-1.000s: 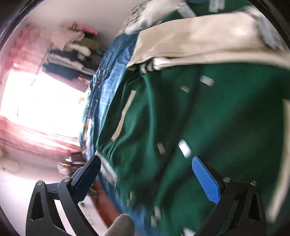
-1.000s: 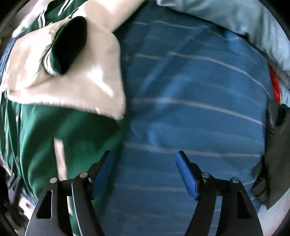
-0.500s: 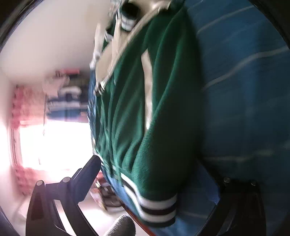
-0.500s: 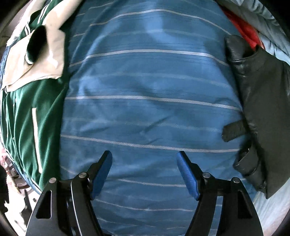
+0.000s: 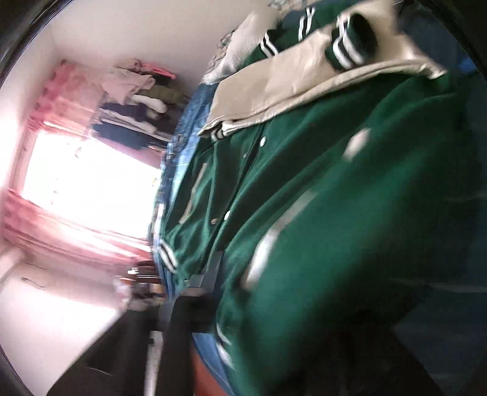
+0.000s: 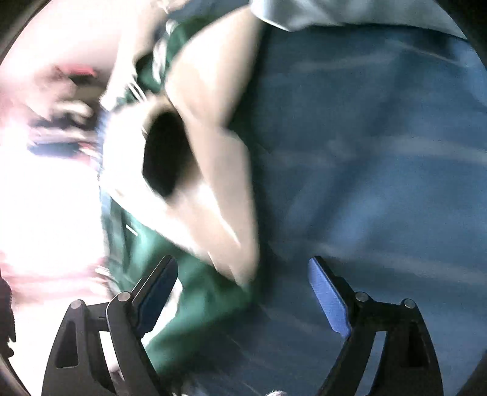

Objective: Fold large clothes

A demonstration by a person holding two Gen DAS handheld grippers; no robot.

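A green varsity jacket (image 5: 319, 189) with cream sleeves (image 5: 292, 82) lies spread on a blue striped bedcover (image 6: 380, 158). In the left wrist view my left gripper (image 5: 274, 332) is a dark blur at the bottom edge, its jaws closing with the jacket's green lower part between them. The blur hides whether the pads press on the cloth. My right gripper (image 6: 242, 265) hovers over the jacket's (image 6: 194, 304) right edge, its jaws opening, with nothing gripped. A cream sleeve (image 6: 213, 170) with a dark cuff opening lies just ahead of its fingers.
A bright window (image 5: 82, 182) with pink curtains and a rack of hanging clothes (image 5: 134, 106) stand beyond the bed's left side. A pale blue quilt (image 6: 350, 15) lies at the bed's far end. The bed edge (image 5: 210, 374) drops to the floor at lower left.
The left view swung from the jacket's striped hem back across its front, and its fingers went from wide apart to a blur drawn inward. The right view swung left off the black leather jacket onto the cream sleeve.
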